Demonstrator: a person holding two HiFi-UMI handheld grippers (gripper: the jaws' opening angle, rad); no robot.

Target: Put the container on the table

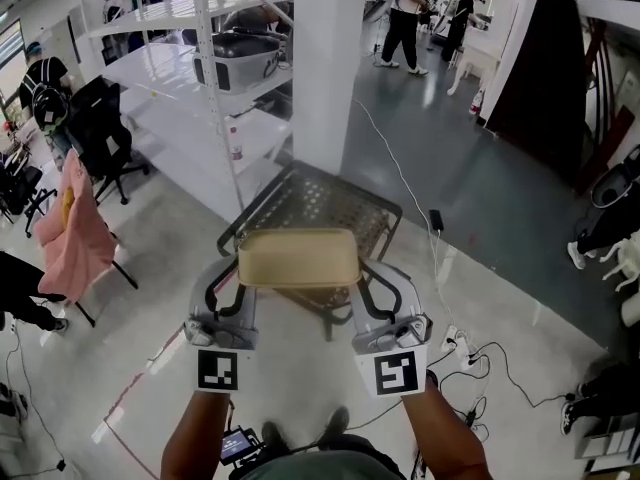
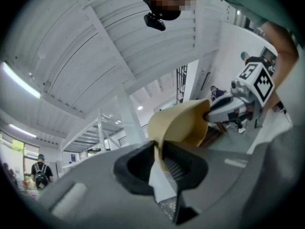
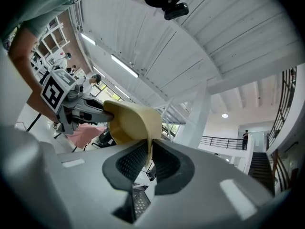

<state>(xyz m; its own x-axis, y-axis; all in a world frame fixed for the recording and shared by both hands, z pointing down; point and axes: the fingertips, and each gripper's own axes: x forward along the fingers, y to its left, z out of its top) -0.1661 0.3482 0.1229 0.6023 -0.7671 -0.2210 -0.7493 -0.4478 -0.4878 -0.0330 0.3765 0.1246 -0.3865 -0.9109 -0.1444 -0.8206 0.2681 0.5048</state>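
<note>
Pinching the container (image 1: 298,258) by its opposite end rims, the left gripper (image 1: 243,286) and right gripper (image 1: 360,286), jaws nearly closed on its thin wall, hold it level in the air just above the chair (image 1: 335,203).

Pale glossy concrete floor (image 1: 500,228). Bears dark metal table (image 1: 335,203), perforated top, at centre. Bears white shelf rack (image 1: 170,80) at upper left; grey lidded bin (image 1: 237,60) on middle level. Black cable (image 1: 398,175) trailing across floor to small black box (image 1: 436,219) right of table. Power strip (image 1: 458,343) with white plugs lower right. Thin red line (image 1: 140,386) marked on floor lower left. Black office chair (image 1: 100,128) and pink-draped chair (image 1: 75,230) standing at left.
</note>
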